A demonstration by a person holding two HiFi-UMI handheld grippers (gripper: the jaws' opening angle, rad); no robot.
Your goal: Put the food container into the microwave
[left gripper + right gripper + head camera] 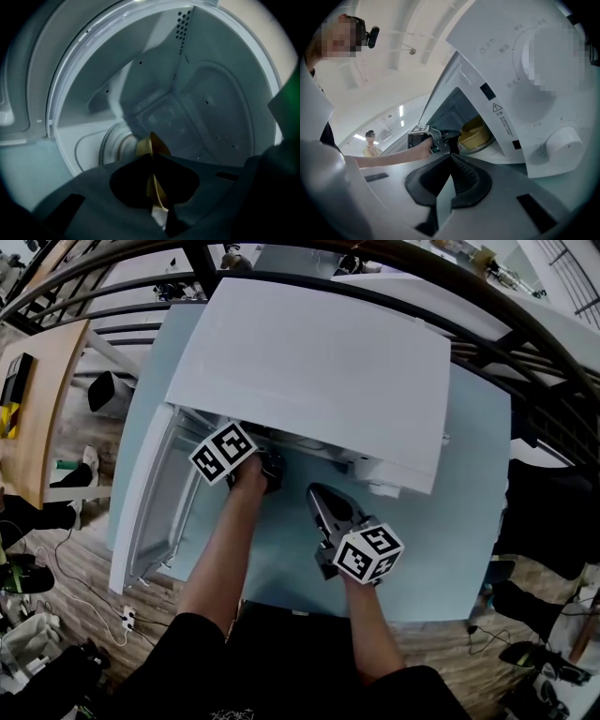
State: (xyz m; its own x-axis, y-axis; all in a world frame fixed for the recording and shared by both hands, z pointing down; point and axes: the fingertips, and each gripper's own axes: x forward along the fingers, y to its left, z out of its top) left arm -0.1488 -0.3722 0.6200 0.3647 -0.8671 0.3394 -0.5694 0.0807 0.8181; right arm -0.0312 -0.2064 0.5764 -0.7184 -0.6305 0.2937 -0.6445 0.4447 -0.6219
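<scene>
One gripper does the carrying. The left gripper (270, 465) is nose-first in the open front of the microwave (319, 371), jaws pinched on the thin yellow rim of the food container (149, 144). In the left gripper view that rim stands edge-on between the jaws and runs away along the gripper's own line. The bulk of the container therefore lies straight ahead of the tips and a little below them. Beyond it is the inner wall of the cavity (215, 112), and a ridged turntable ring (111, 143) lies ahead and to the gripper's left.

In the right gripper view the container shows as a yellow tub just inside the cavity mouth, directly in front of the left gripper. I cannot tell whether its base rests on the cavity floor or hangs slightly above it.

The right gripper (451, 157) is closed with nothing between its jaws. It sits outside, above the table (450, 521), beside and behind the left gripper, with its nose pointing toward the opening. The door (141, 512) stands swung open on the left gripper's outer side.

As I judge it, the coming move belongs to the left gripper: forward and down along its own axis until the tub sits over the ring, then release. The right gripper is the farther of the two from the container.
</scene>
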